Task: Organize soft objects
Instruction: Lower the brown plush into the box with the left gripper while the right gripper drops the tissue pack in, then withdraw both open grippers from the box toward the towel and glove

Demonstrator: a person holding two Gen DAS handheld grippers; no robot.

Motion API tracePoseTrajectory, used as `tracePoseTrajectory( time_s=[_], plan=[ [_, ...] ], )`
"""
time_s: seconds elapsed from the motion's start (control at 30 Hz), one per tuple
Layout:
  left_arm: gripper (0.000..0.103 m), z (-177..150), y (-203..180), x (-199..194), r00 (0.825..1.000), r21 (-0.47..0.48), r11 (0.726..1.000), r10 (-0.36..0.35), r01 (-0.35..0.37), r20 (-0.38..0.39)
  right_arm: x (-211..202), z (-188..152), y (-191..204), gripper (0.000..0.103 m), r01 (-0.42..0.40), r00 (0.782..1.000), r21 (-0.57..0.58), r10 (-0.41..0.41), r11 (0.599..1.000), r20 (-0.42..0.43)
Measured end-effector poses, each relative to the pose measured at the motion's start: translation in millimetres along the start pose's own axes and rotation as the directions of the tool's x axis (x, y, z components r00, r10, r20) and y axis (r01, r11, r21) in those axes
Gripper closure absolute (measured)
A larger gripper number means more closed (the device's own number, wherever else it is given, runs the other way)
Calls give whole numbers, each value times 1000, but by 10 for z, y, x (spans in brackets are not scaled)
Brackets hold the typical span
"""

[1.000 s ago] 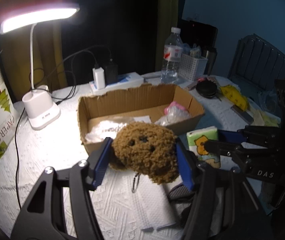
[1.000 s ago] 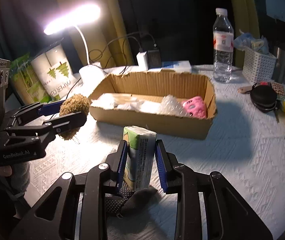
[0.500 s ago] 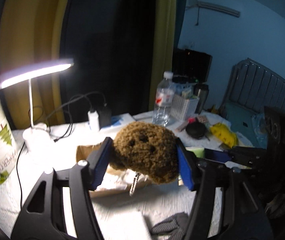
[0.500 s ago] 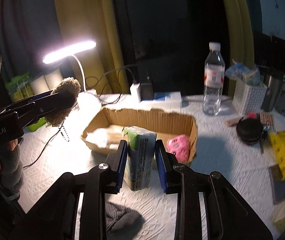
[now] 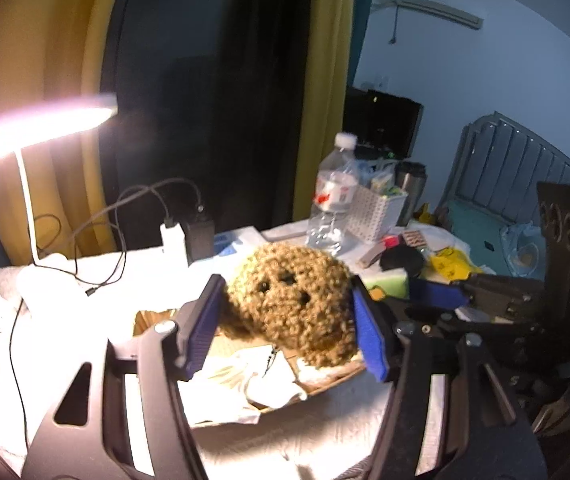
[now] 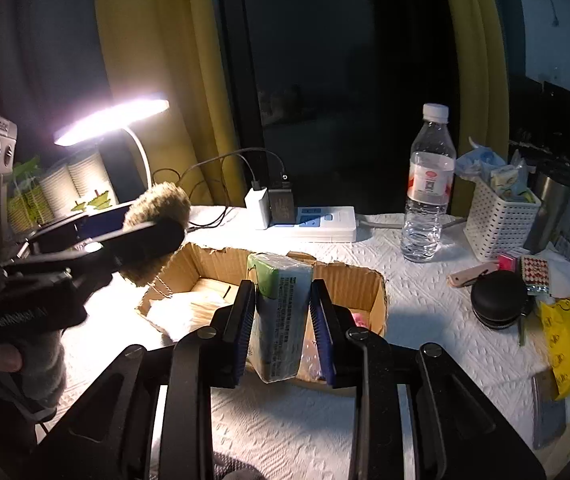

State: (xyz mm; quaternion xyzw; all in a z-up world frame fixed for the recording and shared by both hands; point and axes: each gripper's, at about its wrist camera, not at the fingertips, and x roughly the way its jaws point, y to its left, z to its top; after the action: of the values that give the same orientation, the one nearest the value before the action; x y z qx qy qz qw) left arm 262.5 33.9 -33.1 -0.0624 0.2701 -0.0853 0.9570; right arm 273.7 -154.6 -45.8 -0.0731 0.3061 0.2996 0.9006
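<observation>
My left gripper [image 5: 285, 320] is shut on a curly brown plush toy [image 5: 293, 300] with a small chain hanging from it, held above the left end of the cardboard box [image 5: 325, 384]. The toy also shows in the right wrist view [image 6: 153, 232]. My right gripper [image 6: 281, 320] is shut on a green and white tissue pack [image 6: 281, 316], held upright over the near side of the box [image 6: 361, 280]. The box holds crumpled white wrapping [image 6: 185, 312] and a pink soft thing [image 6: 359, 318].
A lit desk lamp [image 6: 113, 120] stands at the back left. A power strip with chargers [image 6: 309, 222], a water bottle [image 6: 429, 184], a white basket [image 6: 501, 220], a black round case [image 6: 497, 304] and a yellow bag [image 6: 565, 340] crowd the back and right.
Both grippers have moved forward over the box with their loads. The box now sits directly under the plush toy and the tissue pack. Both grips are unchanged.
</observation>
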Motion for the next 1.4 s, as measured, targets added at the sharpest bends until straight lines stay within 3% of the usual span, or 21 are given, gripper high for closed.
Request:
tracePoseTrajectory(
  time_s=[0.43, 0.7, 1.07, 1.4],
  plan=[
    [40, -281, 253, 738, 988, -39, 999, 0, -6, -153, 680, -16, -92, 73, -31, 994, 20, 33, 999, -103],
    [33, -427, 371, 998, 974, -65, 997, 23, -39, -224, 949, -45, -209, 73, -27, 988, 56, 36, 998, -152],
    [26, -405, 381, 954, 977, -60, 997, 24, -38, -213, 963, -38, -249, 72, -6, 986, 66, 17, 998, -167],
    [26, -342, 270, 669, 987, -42, 998, 28, -36, -161, 650, -56, -194, 72, 19, 991, 58, -11, 998, -131]
  ],
)
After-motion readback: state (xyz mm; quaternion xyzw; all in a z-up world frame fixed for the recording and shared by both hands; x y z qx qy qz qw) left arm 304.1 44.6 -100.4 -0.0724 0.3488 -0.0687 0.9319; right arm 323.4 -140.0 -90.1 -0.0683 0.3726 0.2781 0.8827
